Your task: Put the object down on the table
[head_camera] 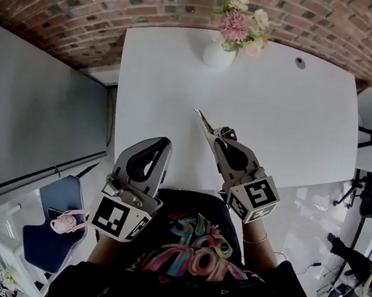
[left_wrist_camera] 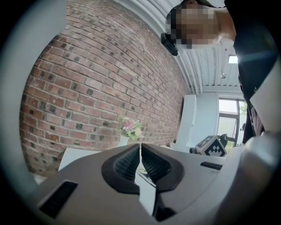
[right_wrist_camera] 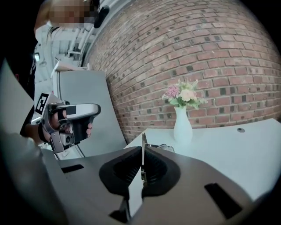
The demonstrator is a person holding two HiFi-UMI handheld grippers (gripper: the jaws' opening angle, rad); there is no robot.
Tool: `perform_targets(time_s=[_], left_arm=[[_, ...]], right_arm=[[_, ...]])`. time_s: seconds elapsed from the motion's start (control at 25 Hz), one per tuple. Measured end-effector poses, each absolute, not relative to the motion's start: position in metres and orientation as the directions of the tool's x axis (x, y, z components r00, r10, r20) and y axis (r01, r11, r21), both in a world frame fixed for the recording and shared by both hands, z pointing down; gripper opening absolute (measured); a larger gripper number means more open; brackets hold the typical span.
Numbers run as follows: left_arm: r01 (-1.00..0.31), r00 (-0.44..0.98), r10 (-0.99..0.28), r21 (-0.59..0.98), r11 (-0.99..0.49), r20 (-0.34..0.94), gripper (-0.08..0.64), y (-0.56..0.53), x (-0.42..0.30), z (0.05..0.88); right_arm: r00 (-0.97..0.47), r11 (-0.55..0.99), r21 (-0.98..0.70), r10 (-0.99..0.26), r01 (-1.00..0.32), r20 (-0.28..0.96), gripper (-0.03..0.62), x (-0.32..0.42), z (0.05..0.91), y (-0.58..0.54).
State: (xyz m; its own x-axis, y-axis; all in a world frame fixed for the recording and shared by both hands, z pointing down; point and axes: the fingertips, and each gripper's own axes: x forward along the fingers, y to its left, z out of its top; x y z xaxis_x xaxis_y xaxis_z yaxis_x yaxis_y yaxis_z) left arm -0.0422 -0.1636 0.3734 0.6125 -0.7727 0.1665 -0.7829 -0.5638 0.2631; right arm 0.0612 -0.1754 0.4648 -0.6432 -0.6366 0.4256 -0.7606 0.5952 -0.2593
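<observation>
Head view: the right gripper (head_camera: 209,132) hangs over the near part of the white table (head_camera: 298,111), with a thin pointed metal piece (head_camera: 201,119) jutting from it.

Left gripper view: the left gripper (left_wrist_camera: 140,148) has its fingers pressed together, empty.

Right gripper view: the fingers pinch the piece edge-on. Best to lower it onto the table before letting go.

A: Can you read any word or number here?
B: Not really. The shirt (head_camera: 187,249) has big colourful letters, but I cannot make them out.
A: And the two cubes just above the shirt?
B: The left cube (head_camera: 120,218) and right cube (head_camera: 255,199) carry only black-and-white square patterns.
</observation>
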Motion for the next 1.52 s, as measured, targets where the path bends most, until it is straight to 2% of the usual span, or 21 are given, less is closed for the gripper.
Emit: perform_targets(time_s=[0.6, 0.76, 1.04, 1.52], left_arm=[[-0.782, 0.623, -0.715, 0.268, -0.563, 0.315, 0.032, -0.155, -0.024, 0.458], [-0.784, 0.619, -0.723, 0.294, -0.546, 0.308, 0.032, -0.159, -0.022, 0.469], [-0.796, 0.605, -0.692, 0.277, -0.538, 0.394, 0.032, -0.156, -0.026, 0.505], [-0.799, 0.601, -0.675, 0.293, -0.525, 0.428, 0.032, -0.155, -0.030, 0.522]], right_arm=[[-0.656, 0.519, -0.411, -0.498, -0.750, 0.567, 0.020, 0.048, 0.575, -0.167], [-0.651, 0.512, -0.415, -0.477, -0.752, 0.591, 0.020, 0.046, 0.589, -0.166], [-0.657, 0.491, -0.443, -0.475, -0.750, 0.585, 0.020, 0.044, 0.606, -0.165], [-0.679, 0.392, -0.558, -0.494, -0.732, 0.544, 0.032, 0.044, 0.625, -0.173]])
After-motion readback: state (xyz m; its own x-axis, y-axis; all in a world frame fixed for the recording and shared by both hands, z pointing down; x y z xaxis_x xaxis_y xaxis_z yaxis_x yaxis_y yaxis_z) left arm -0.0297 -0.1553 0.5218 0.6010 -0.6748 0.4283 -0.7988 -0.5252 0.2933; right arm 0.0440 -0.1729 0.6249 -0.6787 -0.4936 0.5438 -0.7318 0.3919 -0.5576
